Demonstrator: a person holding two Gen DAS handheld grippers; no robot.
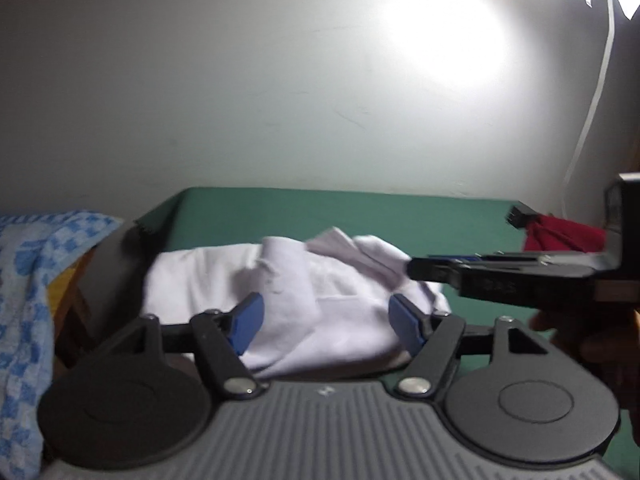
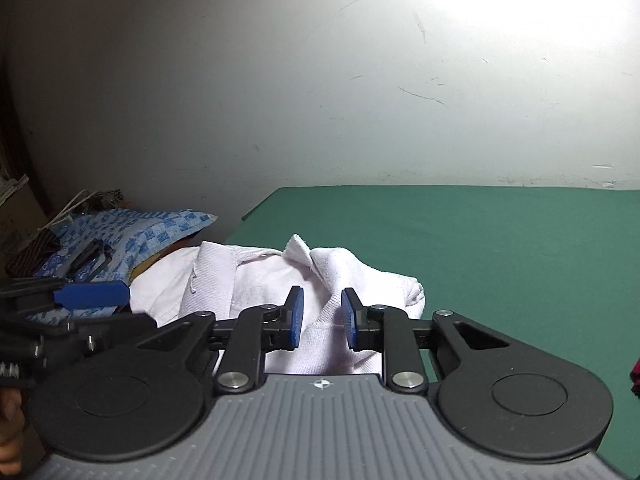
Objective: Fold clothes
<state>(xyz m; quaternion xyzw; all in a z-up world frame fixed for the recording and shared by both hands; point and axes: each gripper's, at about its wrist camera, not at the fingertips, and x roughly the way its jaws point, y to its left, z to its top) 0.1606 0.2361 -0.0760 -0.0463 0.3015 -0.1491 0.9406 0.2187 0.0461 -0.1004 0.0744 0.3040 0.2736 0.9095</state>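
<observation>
Left wrist view: the left gripper [image 1: 326, 322] fills the bottom of the frame, its two blue pads [image 1: 248, 322] spread wide apart with nothing between them. Just beyond the pads lies a white garment [image 1: 288, 280], loosely bunched in a low heap on the green worktop [image 1: 360, 212], near its front left corner. The pads hover in front of the cloth; whether they touch it cannot be told. From the right edge the right gripper [image 1: 416, 270] reaches in sideways, its dark tip at the upper right fold of the garment; its fingers are edge-on and blurred here. Behind it a red cloth [image 1: 560, 236] sits on the worktop. A blue checked cloth [image 1: 24, 280] hangs at the far left, off the worktop. A pale wall with a bright light patch rises behind.

Right wrist view: the right gripper [image 2: 322, 318] has its blue pads [image 2: 295, 318] parted by a narrow gap, with nothing pinched; the white garment [image 2: 260, 280] lies directly below and ahead of them, its ribbed collar turned up. The green worktop [image 2: 480, 240] stretches away to the right. At the left edge the left gripper [image 2: 92, 294] appears side-on, one blue pad showing, beside the garment's left end. Behind it lies a blue patterned cloth [image 2: 152, 228].
</observation>
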